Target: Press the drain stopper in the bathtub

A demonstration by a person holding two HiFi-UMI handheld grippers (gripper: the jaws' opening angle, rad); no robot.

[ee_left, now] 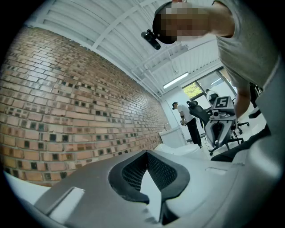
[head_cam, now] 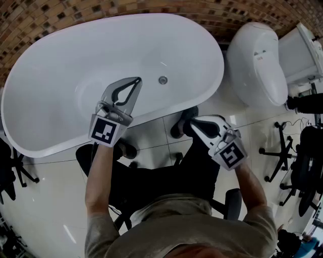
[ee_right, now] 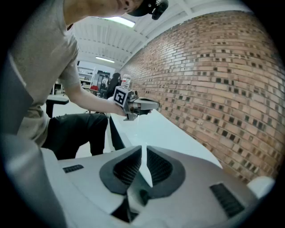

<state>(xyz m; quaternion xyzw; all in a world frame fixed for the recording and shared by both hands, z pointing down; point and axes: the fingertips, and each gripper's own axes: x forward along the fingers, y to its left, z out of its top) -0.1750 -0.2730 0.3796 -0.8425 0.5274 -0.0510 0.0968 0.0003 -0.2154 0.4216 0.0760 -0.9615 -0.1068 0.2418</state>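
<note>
Black ribbed fingers (ee_left: 133,171) of the left gripper (head_cam: 136,80) are pressing tip to tip with nothing between them, and only a thin wedge of white is showing through behind the tips. We are holding this gripper out over the near side of the white bathtub (head_cam: 60,75), its closed tips pointing right toward the drain stopper (head_cam: 162,79). The stopper is sitting at the bottom of the tub, right of centre, near the tips but clear of them.

The right gripper (head_cam: 194,122) is hanging outside the tub over the tiled floor (head_cam: 151,136), close to our knee. Its fingers (ee_right: 127,167) are drawn all but together and are gripping nothing.

Further out, a white toilet (head_cam: 255,60) is standing to the right of the tub, and a brick wall (head_cam: 101,7) is running along the far side.

We are judging the step in hand to be the approach, since the stopper is not yet being touched. The next move is calling for us to carry the closed left tips a little to the right and down, centre them over the small round cap, and push straight down, because the smooth curved tub is offering nothing to steady against.
</note>
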